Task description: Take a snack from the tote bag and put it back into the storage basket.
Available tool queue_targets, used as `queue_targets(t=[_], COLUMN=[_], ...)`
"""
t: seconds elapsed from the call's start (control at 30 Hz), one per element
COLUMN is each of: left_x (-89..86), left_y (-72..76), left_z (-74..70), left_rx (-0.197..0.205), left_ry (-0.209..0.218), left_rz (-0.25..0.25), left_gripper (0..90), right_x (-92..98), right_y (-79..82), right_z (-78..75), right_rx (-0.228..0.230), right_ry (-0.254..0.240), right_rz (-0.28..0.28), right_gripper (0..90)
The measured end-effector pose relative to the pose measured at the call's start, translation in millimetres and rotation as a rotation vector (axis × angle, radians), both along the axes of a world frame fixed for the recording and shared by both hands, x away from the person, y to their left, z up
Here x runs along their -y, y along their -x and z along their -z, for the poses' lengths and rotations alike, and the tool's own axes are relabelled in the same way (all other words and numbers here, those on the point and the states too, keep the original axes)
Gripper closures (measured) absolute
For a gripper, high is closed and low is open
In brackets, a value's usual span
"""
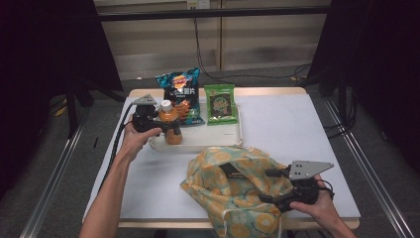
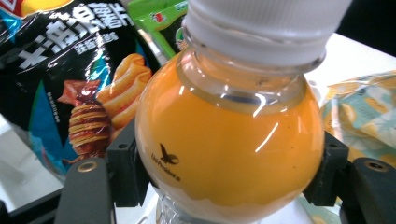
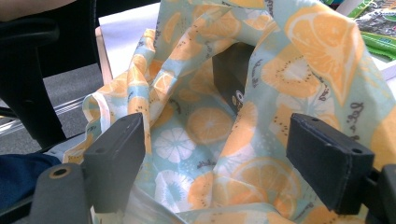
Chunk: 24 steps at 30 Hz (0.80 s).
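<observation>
The left hand-held gripper (image 2: 229, 182) clamps the orange juice bottle (image 2: 229, 140) between its jaws, over the white tray (image 1: 198, 144). The right hand-held gripper (image 3: 233, 163) stands wide at the fruit-print bag (image 3: 210, 126). Keep the bottle upright; hold the bag mouth open.

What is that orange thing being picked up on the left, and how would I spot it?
Find the white tray at the table's far side, holding two snack bags. At its left end stands a small bottle of orange drink, gripped by the left gripper. It alone is round, upright and white-capped; its neighbours are flat packets.
</observation>
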<state>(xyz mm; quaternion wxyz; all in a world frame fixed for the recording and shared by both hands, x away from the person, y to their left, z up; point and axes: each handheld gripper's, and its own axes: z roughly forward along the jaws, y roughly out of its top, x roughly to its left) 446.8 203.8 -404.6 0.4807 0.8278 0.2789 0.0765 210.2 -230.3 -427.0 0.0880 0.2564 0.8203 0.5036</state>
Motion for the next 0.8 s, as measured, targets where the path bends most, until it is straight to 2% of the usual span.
queue_targets(t=[0.1, 0.17, 0.27, 0.37, 0.7, 0.8], left_x=[-1.6, -4.5, -7.2, -8.7, -9.0, -8.6], left_y=[-1.4, -2.1, 0.1, 2.1, 13.1, 14.9], left_z=[5.3, 11.2, 16.8, 21.0, 25.5, 25.3], left_rx=[0.001, -0.012, -0.005, 0.003, 0.056, 0.049], left_ry=[0.005, 0.006, -0.01, -0.002, -0.001, -0.005], left_rz=[-0.007, -0.018, -0.027, -0.045, -0.09, -0.089], left_gripper=[31.1, 31.1, 31.1, 31.0, 30.4, 29.8], right_x=[-0.2, 0.2, 0.2, -0.8, -1.9, -2.2], right_y=[0.3, 0.1, -0.1, -0.7, -0.9, -0.7], right_z=[-0.4, -0.4, 0.0, 0.3, 0.8, 1.0], right_rx=[0.002, 0.003, 0.0, -0.004, 0.001, -0.002], right_ry=[-0.002, -0.001, 0.001, 0.001, 0.002, 0.004], right_rz=[-0.002, -0.002, 0.0, -0.002, -0.007, -0.009], right_gripper=[19.4, 19.4, 19.4, 19.4, 19.3, 19.3])
